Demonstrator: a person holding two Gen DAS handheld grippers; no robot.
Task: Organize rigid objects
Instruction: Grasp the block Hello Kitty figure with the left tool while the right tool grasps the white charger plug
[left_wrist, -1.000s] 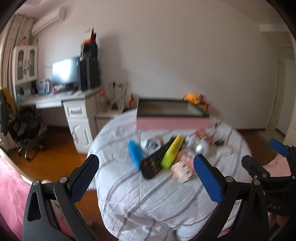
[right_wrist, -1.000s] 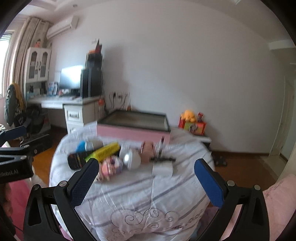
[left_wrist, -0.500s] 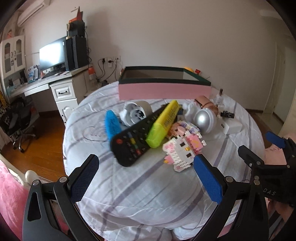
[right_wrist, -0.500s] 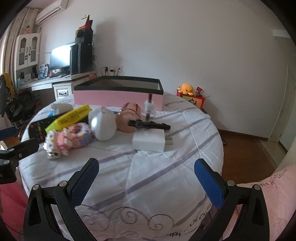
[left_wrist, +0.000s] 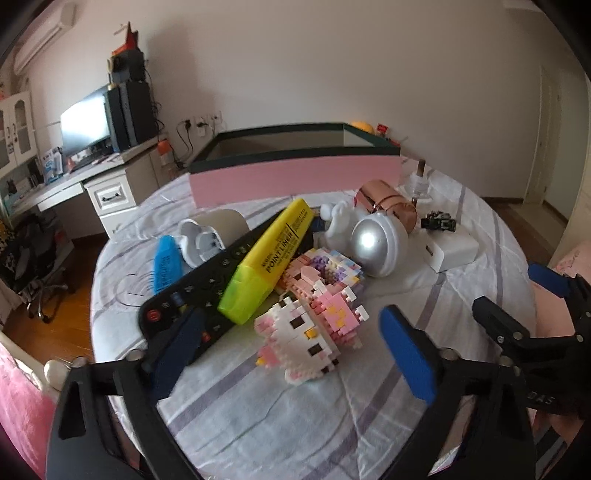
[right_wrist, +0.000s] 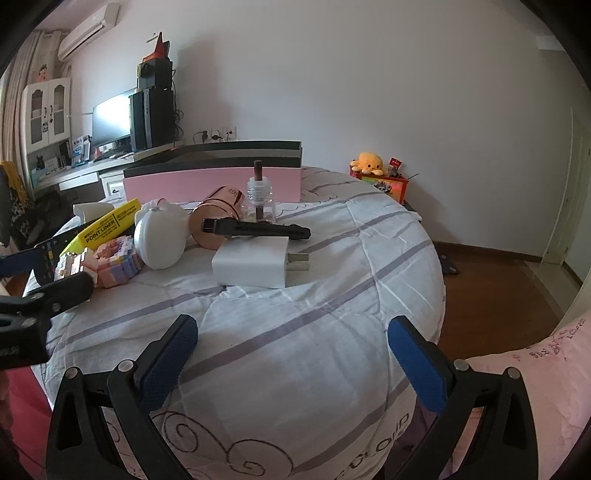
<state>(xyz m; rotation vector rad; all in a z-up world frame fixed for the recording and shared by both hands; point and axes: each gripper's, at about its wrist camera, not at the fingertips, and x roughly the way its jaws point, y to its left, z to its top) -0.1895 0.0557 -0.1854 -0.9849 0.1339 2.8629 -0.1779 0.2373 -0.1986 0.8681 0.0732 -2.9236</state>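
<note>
A pile of rigid objects lies on the striped round table (left_wrist: 280, 417): a black remote (left_wrist: 192, 295), a yellow highlighter (left_wrist: 269, 258), a pink-white brick figure (left_wrist: 310, 325), a white-silver round toy (left_wrist: 373, 247), a blue brush (left_wrist: 166, 264), a white charger (right_wrist: 255, 262) and a black clip (right_wrist: 258, 229). A pink box (left_wrist: 295, 177) stands behind them. My left gripper (left_wrist: 291, 350) is open, just in front of the brick figure. My right gripper (right_wrist: 291, 358) is open and empty, short of the charger.
A copper cylinder (left_wrist: 386, 203) and a small glass bottle (right_wrist: 258, 201) stand near the box. A desk with a monitor (left_wrist: 86, 123) is at the far left. A plush toy (right_wrist: 367, 162) sits on a red box by the wall. Pink bedding (right_wrist: 535, 373) lies at right.
Both grippers have moved forward and closer to the table; the objects now look much larger. Both stay open and empty.
</note>
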